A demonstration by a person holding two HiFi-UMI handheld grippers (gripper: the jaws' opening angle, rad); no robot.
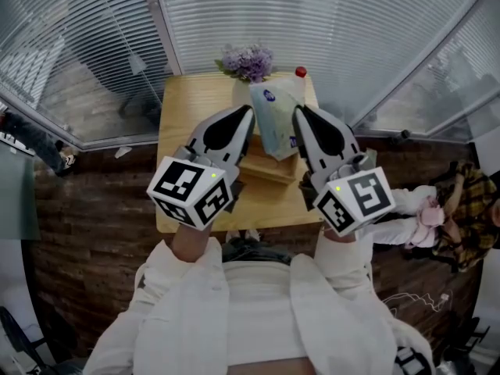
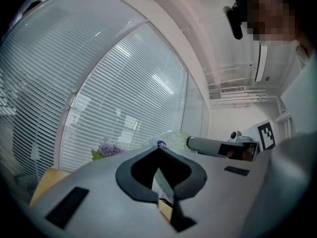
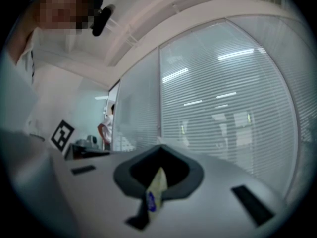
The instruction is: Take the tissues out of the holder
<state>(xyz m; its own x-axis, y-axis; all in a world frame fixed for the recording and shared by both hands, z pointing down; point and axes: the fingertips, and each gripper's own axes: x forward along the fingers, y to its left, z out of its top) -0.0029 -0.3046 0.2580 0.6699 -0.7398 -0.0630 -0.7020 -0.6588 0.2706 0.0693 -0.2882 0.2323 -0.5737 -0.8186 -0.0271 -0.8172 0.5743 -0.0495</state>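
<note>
A pale green tissue pack (image 1: 273, 116) with a blue logo stands upright in a low wooden holder (image 1: 266, 170) on a small wooden table (image 1: 183, 108). My left gripper (image 1: 248, 114) points at the pack's left side and my right gripper (image 1: 298, 114) at its right side, so the pack sits between the two tips. The jaws of both are together, with only a thin slit between them. Through that slit, the left gripper view shows a strip of the pack (image 2: 163, 185) and the holder (image 2: 166, 209). The right gripper view shows the pack's logo (image 3: 152, 201).
Purple flowers (image 1: 248, 59) and a red-capped bottle (image 1: 301, 73) stand at the table's far edge, right behind the pack. Glass walls with white blinds (image 1: 328, 30) close in the back and sides. A person (image 1: 449, 209) is on the dark floor to the right.
</note>
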